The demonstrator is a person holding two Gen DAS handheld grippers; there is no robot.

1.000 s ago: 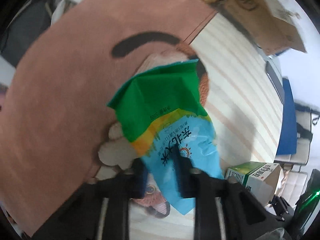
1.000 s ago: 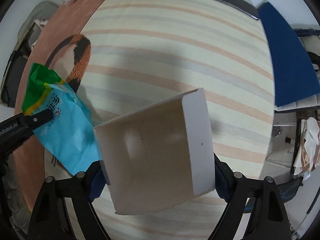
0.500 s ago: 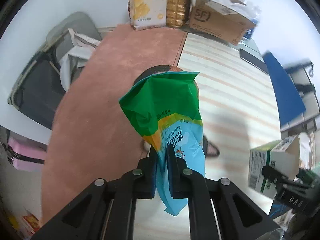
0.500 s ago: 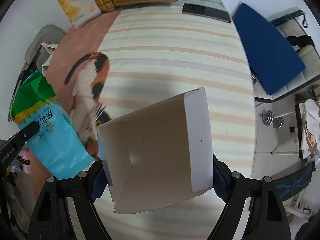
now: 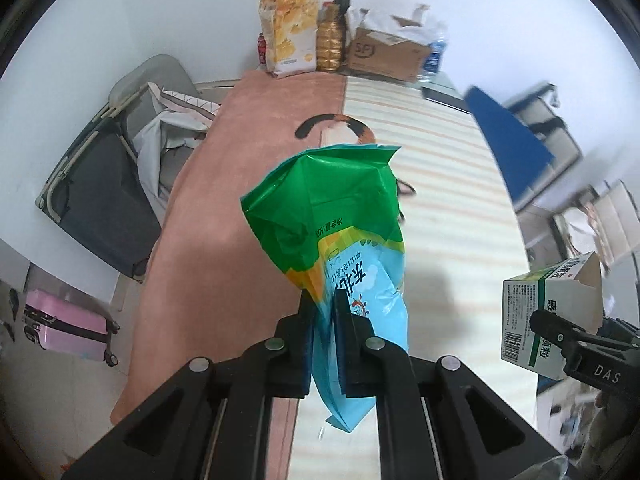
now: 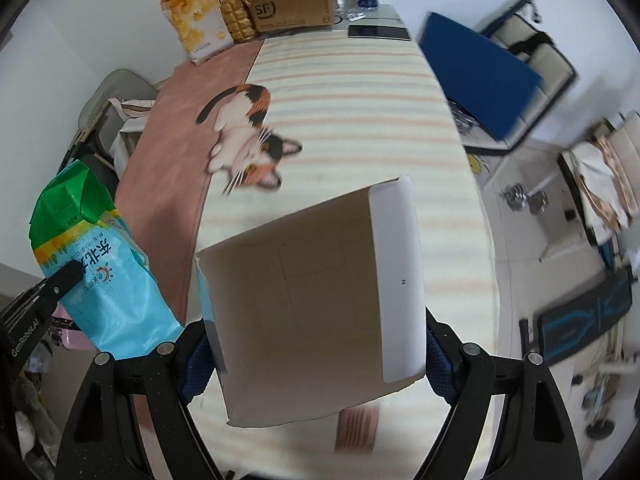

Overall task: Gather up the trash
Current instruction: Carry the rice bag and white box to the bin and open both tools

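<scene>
My left gripper [image 5: 323, 300] is shut on a green and blue plastic bag [image 5: 340, 216] and holds it well above the table. The bag also shows at the left of the right wrist view [image 6: 92, 264]. My right gripper [image 6: 316, 344] is shut on an empty open carton [image 6: 316, 304], its open end facing the camera. In the left wrist view the carton [image 5: 548, 320] is white and green and sits at the far right in the right gripper's fingers [image 5: 560, 332].
The table has a striped cloth [image 6: 360, 112] and a brown mat [image 5: 240, 184] with a cat picture [image 6: 248, 136]. At the far end stand a cereal bag [image 5: 288, 44], a gold bottle [image 5: 330, 46] and a cardboard box [image 5: 384, 54]. A blue board [image 6: 476, 64] and chairs are on the right.
Both grippers have risen and tilted up with the bag and the carton. More of the room and the table's far end shows now.
</scene>
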